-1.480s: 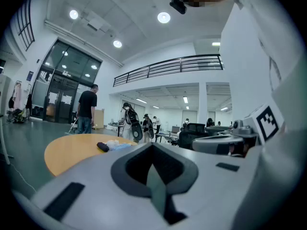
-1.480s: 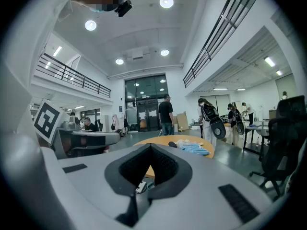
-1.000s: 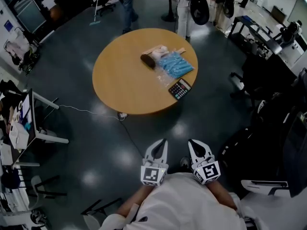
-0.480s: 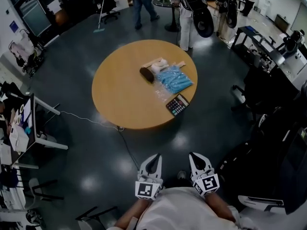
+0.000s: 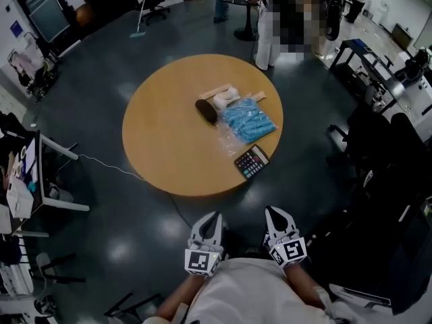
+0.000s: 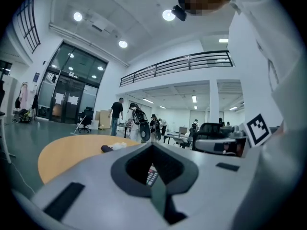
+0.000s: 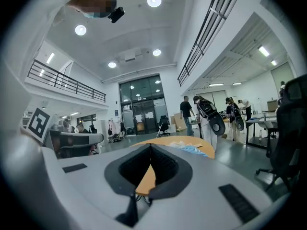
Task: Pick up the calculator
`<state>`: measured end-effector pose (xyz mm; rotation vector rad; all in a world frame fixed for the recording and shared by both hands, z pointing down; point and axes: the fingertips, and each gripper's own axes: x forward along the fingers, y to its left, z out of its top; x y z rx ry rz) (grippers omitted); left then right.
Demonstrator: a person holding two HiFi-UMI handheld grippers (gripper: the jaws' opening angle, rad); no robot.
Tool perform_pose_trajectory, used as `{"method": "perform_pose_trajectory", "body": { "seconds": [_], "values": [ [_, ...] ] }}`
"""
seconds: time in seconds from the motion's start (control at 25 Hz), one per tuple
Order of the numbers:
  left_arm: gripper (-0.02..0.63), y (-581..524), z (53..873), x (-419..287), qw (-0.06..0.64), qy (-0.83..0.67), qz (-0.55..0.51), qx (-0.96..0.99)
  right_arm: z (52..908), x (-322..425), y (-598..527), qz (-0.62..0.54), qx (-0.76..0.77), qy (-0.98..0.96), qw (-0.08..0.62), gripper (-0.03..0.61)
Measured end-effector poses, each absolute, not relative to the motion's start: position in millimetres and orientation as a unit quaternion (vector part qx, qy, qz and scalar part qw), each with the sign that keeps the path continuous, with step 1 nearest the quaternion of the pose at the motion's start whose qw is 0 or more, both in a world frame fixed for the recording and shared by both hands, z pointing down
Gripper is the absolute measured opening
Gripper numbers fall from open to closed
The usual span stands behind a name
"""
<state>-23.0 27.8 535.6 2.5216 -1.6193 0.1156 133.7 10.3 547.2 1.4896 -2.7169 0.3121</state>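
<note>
The black calculator (image 5: 252,161) lies flat at the near right edge of the round wooden table (image 5: 162,140). Behind it lie a blue plastic packet (image 5: 248,121), a dark oblong thing (image 5: 206,111) and a pale bundle (image 5: 225,96). My left gripper (image 5: 214,216) and right gripper (image 5: 273,211) are held side by side close to my body, over the floor and short of the table, both shut and empty. In the left gripper view the calculator (image 6: 151,176) shows through the hole behind the shut left gripper (image 6: 152,145). The right gripper (image 7: 150,146) points at the table's edge (image 7: 146,181).
A white cable (image 5: 115,169) runs over the dark floor from under the table to a desk (image 5: 30,181) at the left. Black chairs (image 5: 378,140) and desks crowd the right side. People (image 5: 270,19) stand beyond the table's far edge.
I have moved toward the table, and both grippers came forward with me, still shut. The table and calculator sit nearer in the head view. People at the back have walked on.
</note>
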Motion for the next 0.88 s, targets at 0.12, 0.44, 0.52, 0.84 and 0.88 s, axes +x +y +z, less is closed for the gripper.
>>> {"method": "perform_pose_trajectory", "body": {
  "seconds": [0.12, 0.44, 0.52, 0.84, 0.88],
  "values": [
    [0.006, -13, 531, -25, 0.074, -0.517, 0.033, 0.852, 564, 133, -27, 0.107, 0.494, -0.863, 0.023, 0.015],
    [0.006, -83, 522, -21, 0.094, -0.487, 0.023, 0.868, 605, 144, -119, 0.132, 0.479, -0.865, 0.069, 0.015],
    [0.006, -96, 523, -19, 0.096, -0.493, 0.024, 0.864, 629, 149, -140, 0.152, 0.466, -0.867, 0.090, 0.015],
    [0.006, -119, 547, -15, 0.122, -0.505, 0.042, 0.853, 734, 180, -212, 0.231, 0.459, -0.843, 0.156, 0.018],
    [0.006, -123, 548, -14, 0.123, -0.508, 0.042, 0.852, 744, 180, -219, 0.236, 0.455, -0.843, 0.161, 0.019]
  ]
}}
